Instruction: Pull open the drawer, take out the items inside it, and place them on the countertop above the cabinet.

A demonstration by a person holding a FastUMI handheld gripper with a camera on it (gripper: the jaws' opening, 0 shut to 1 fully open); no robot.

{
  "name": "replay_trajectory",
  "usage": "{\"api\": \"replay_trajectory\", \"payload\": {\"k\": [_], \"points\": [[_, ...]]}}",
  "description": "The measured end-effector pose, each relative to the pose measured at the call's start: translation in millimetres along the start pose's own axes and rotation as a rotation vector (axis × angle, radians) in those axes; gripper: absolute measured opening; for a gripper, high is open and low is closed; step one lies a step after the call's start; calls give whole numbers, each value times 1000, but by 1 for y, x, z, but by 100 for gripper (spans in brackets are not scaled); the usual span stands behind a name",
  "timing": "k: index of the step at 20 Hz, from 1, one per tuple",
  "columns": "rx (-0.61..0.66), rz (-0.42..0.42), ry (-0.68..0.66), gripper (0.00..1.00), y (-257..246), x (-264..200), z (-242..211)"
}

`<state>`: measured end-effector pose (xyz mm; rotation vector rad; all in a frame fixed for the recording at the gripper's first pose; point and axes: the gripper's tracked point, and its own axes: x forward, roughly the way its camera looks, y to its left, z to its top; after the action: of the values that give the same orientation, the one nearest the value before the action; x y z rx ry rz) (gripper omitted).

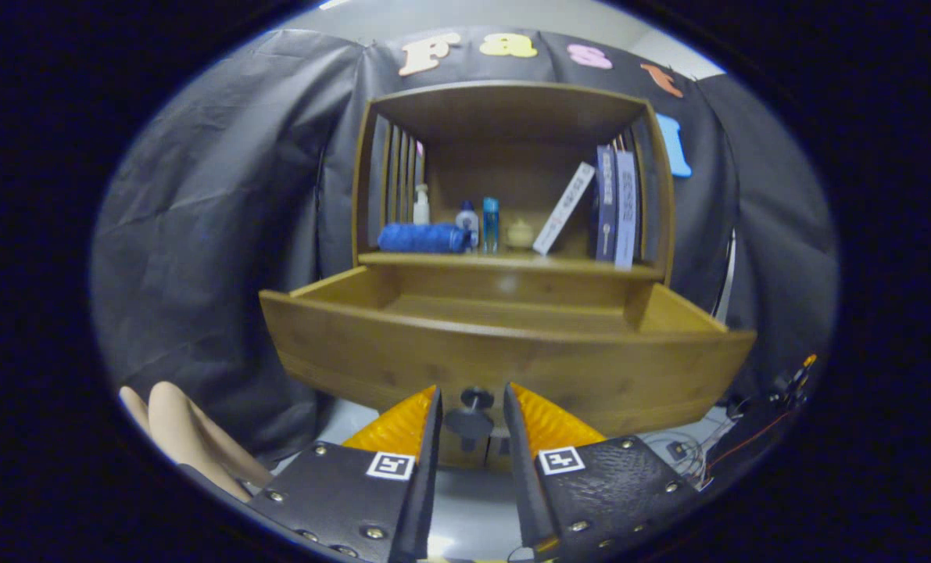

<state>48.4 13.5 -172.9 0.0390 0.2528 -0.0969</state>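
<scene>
Jaws (471,403) parted a little, one either side of the drawer knob (471,418), not clearly pressing on it (a thin gap shows on each side of the knob). Drawer (504,356) pulled well out, its front panel straight ahead of the jaws and just above their tips; inside bare as far as can be seen, though the front panel hides the near floor. Beyond and above the drawer, the cabinet (512,105) with its open shelf (504,262). On the shelf, left of the jaws' line, a rolled blue towel (422,238) lying flat, a white pump bottle (421,205) behind it, then a small white bottle (467,220) and a blue bottle (490,224) upright just beside each other. Slightly right of the line, a small pale pot (520,233), a white box (563,208) leaning rightward, and upright books (617,205) against the right side. Low to the left of the jaws, fingers of a hand (191,438).
</scene>
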Motion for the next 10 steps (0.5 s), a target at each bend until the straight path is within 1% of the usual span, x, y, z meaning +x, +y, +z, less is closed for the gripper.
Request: {"api": "replay_trajectory", "payload": {"k": [2, 4, 6, 8, 10], "points": [[-30, 32, -45, 43, 2, 7, 45], [-68, 60, -75, 66, 4, 28, 77], [-93, 40, -85, 89, -5, 52, 99], [-84, 63, -46, 88, 0, 78, 109], [-95, 83, 44, 89, 0, 103, 107]]}}
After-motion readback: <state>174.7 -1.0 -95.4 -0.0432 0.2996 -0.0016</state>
